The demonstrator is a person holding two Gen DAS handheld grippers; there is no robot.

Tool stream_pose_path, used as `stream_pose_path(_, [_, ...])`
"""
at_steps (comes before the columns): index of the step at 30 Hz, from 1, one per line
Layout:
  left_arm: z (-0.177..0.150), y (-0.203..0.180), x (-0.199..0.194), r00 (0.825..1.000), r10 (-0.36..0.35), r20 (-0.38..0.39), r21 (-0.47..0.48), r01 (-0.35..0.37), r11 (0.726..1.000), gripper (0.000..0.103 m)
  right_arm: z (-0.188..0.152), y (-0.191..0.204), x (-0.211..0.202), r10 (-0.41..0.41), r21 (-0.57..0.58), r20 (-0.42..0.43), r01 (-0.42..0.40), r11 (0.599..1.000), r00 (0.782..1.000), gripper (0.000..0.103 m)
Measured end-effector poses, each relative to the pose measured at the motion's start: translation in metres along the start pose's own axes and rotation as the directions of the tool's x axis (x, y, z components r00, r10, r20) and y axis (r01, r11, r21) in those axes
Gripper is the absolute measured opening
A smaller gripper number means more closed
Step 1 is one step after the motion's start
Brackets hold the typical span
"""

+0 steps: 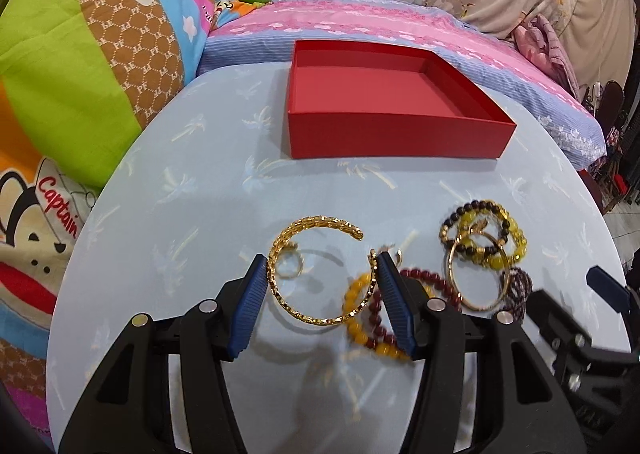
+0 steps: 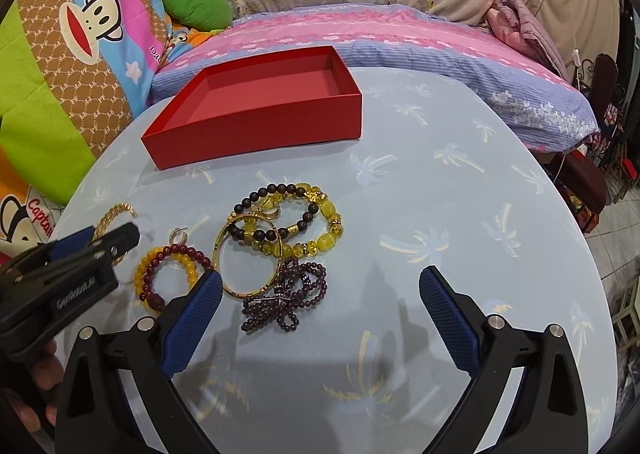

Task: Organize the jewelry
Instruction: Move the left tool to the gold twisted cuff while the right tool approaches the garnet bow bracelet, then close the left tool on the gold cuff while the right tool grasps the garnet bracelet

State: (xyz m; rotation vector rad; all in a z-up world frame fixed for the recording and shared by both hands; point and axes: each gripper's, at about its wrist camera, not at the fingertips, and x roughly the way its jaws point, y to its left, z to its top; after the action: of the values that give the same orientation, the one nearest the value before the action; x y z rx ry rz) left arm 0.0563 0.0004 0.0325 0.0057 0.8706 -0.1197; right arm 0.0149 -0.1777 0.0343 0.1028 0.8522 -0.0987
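Note:
An empty red box (image 1: 392,129) stands at the far side of the round table; it also shows in the right wrist view (image 2: 256,129). My left gripper (image 1: 322,260) is shut on a gold open cuff bracelet (image 1: 308,314), its pads pressing the cuff's two sides. A small gold ring (image 1: 290,266) lies inside the cuff. A yellow bead bracelet (image 2: 141,268) and a dark red bead bracelet (image 2: 176,254) lie beside it. My right gripper (image 2: 320,278) is open and empty, just near a purple bead string (image 2: 288,300), a plain gold bangle (image 2: 228,278) and black-and-yellow bead bracelets (image 2: 292,221).
The table has a light blue cloth with palm prints (image 2: 420,213). Behind it lie a pink and blue pillow (image 1: 400,17), cartoon-print bedding (image 1: 80,53) and a green cushion (image 2: 196,5). A small earring (image 2: 179,234) lies near the red beads. The table edge drops off at the right.

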Motion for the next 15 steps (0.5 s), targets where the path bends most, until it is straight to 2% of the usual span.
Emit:
stream_pose_path(6, [-0.018, 0.007, -0.012, 1.0, 0.012, -0.007, -0.005, -0.012, 1.0, 0.053, -0.002, -0.002, -0.003, 0.011, 0.006, 0.001, -0.011, 1.0, 1.0, 0.085])
stream_pose_path(15, [-0.027, 0.008, -0.012, 1.0, 0.001, -0.026, -0.007, -0.002, 1.0, 0.053, -0.009, 0.003, 0.003, 0.038, -0.006, -0.037, -0.038, 0.999, 0.999, 0.065])
